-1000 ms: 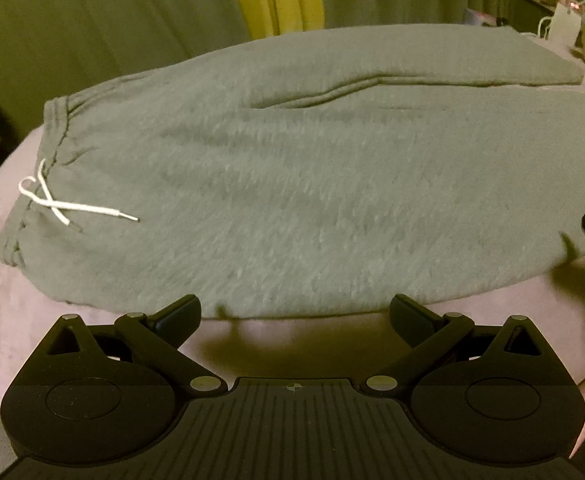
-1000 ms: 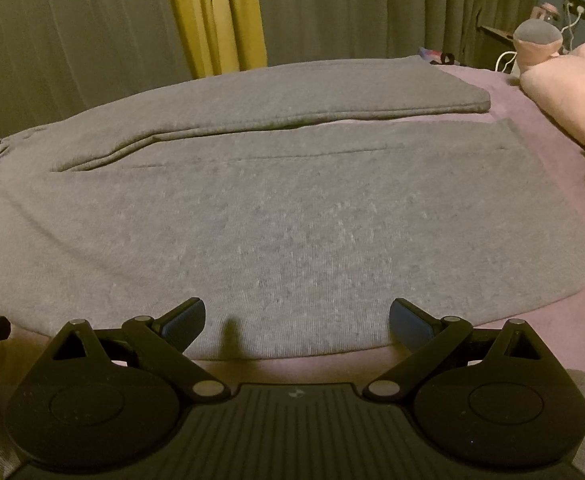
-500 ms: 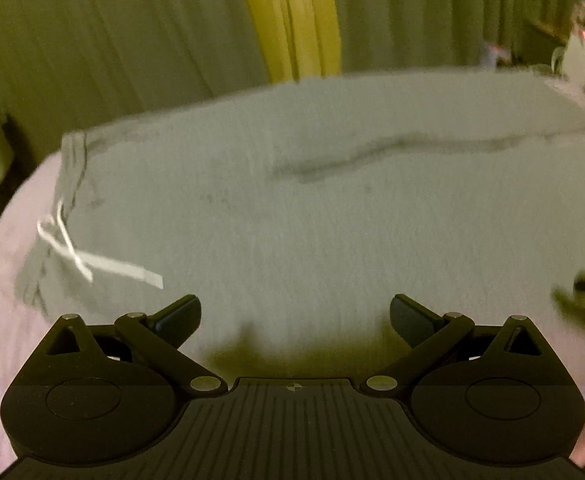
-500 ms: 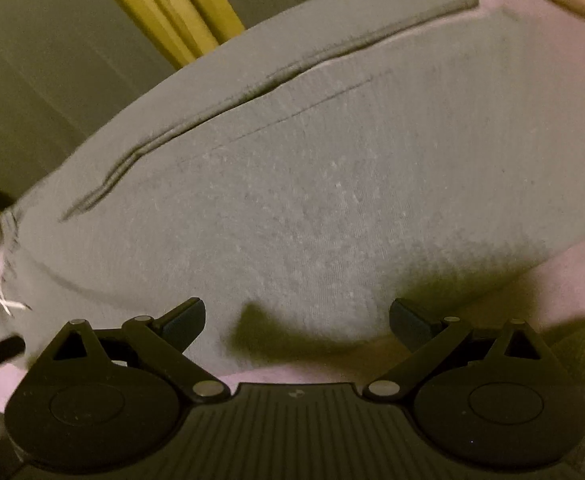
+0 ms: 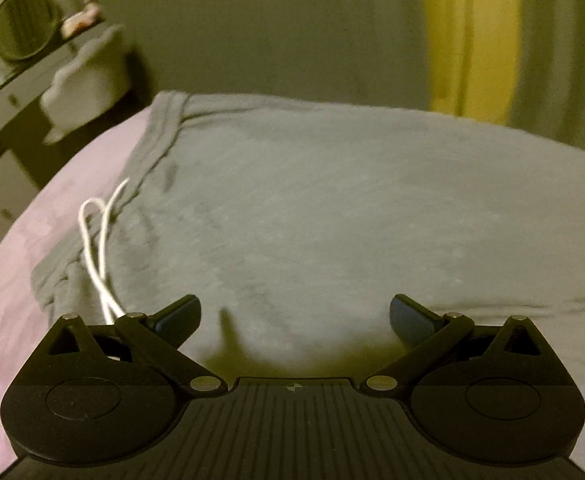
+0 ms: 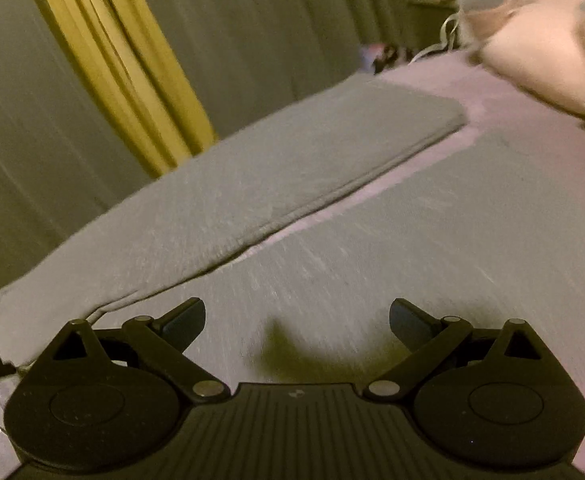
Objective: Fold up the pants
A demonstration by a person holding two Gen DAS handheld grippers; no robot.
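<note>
pants: grey sweatpants lie spread flat on the pink bedcover, filling most of both views
waistband: at the left end in the left wrist view, white drawstring loose over it, trailing toward the left tongs
legs: far leg and near leg lie side by side, a thin strip of bedcover showing between them; not stacked
left gripper: low over the waist area, jaws wide apart, nothing between them
right gripper: low over the near leg, jaws wide apart, empty; not clear whether it touches the cloth
done: pants laid out and fairly smooth, that's all
left: every fold, judging by the layout: one leg over the other lengthwise, then crosswise folds
stage: very start, reach-in for a first grab, likely the near edge
blur: both views smeared, fine creases not readable
background: green and yellow curtains, plush toy at the far right of the bed, well apart from the pants
</note>
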